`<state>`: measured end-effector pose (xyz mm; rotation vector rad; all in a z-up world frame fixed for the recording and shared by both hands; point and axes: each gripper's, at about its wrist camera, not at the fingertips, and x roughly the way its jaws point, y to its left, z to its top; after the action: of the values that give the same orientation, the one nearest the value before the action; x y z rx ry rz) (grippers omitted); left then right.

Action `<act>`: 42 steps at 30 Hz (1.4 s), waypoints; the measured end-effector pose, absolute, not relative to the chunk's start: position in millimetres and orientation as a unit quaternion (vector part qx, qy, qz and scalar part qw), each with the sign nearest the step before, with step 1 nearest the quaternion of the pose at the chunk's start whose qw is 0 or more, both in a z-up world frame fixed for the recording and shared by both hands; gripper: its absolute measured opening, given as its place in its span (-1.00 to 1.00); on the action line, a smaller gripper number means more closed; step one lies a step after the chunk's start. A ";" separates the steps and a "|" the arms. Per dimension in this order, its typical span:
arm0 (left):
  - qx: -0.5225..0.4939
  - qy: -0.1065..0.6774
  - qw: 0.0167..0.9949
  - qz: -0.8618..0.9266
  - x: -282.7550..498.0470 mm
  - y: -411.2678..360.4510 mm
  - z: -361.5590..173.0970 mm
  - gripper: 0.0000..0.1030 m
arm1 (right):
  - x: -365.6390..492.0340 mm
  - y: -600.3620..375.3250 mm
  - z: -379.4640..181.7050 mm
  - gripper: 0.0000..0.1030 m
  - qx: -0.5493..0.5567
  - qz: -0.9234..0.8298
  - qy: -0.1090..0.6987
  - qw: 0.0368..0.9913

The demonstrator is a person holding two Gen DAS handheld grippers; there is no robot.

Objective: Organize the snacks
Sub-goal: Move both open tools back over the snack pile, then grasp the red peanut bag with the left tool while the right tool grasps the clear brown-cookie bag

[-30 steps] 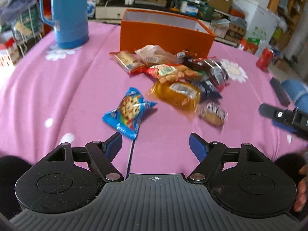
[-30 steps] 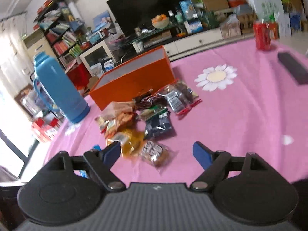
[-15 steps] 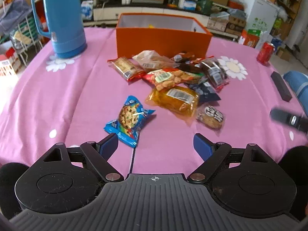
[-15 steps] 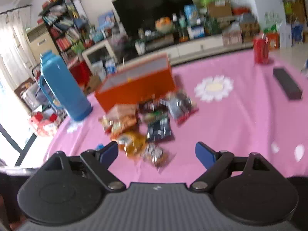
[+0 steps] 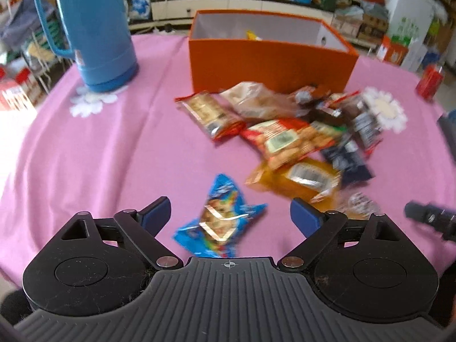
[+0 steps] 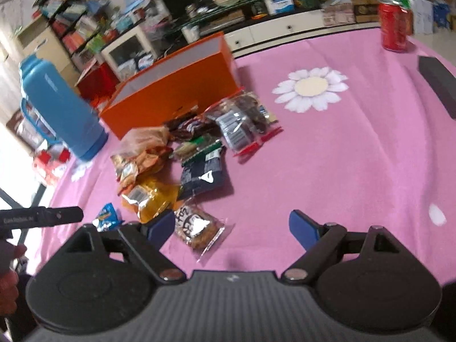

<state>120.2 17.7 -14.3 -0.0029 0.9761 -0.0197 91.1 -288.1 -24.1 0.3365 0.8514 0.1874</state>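
Note:
Several snack packets lie in a heap on the pink tablecloth in front of an open orange box [image 5: 270,57], which also shows in the right wrist view [image 6: 171,91]. My left gripper [image 5: 230,215] is open, its jaws either side of a blue cookie packet [image 5: 219,222] lying just ahead. My right gripper [image 6: 232,226] is open and empty, with a clear cookie packet [image 6: 196,228] between its jaws near the left finger. A yellow packet [image 5: 296,178] and a red packet [image 5: 285,139] lie beyond. A yellow item [image 5: 252,35] sits inside the box.
A tall blue thermos [image 5: 91,28] stands at the far left of the table, also in the right wrist view [image 6: 57,99]. A red can [image 6: 394,25] and a dark flat bar [image 6: 439,82] are at the right. Cluttered shelves and a TV stand lie beyond the table.
My left gripper has moved forward and down, so the blue cookie packet now lies between its jaws. My right gripper has dropped closer to the clear cookie packet.

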 end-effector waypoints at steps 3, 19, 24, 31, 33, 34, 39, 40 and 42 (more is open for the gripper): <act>0.011 0.473 0.881 -0.034 116.5 24.8 -24.0 0.43 | 101.0 -269.5 -31.8 0.71 0.139 0.119 0.424 0.887; -0.085 0.461 0.878 -0.097 195.6 22.0 -20.5 0.56 | 153.7 -246.3 -20.7 0.71 0.039 0.123 0.390 0.912; -0.092 0.501 0.856 -0.090 243.6 3.6 -46.9 0.58 | 171.4 -273.3 -25.9 0.71 0.056 0.083 0.390 0.915; -0.104 0.528 0.838 -0.090 257.0 7.4 -74.2 -0.19 | 172.5 -292.5 -41.4 0.71 0.095 0.065 0.406 0.907; -0.103 0.533 0.836 -0.079 253.1 15.9 -77.4 -0.26 | 171.3 -292.0 -45.1 0.71 0.099 0.063 0.410 0.904; -0.103 0.533 0.836 -0.074 250.1 21.6 -77.1 -0.26 | 172.0 -291.9 -45.4 0.71 0.101 0.064 0.411 0.904; -0.096 0.535 0.838 -0.046 234.3 49.1 -80.7 -0.22 | 188.8 -284.7 -36.5 0.71 0.073 0.072 0.389 0.915; -0.096 0.535 0.838 -0.044 232.5 51.1 -80.9 -0.22 | 197.8 -281.5 -35.6 0.71 0.057 0.076 0.385 0.918; -0.091 0.535 0.839 -0.041 229.2 51.0 -81.0 -0.18 | 217.5 -275.7 -37.8 0.71 0.028 0.087 0.383 0.919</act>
<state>229.2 51.0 -81.0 -0.1917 1.1303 -0.0876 217.5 -275.7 -37.8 0.0571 0.7868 0.1786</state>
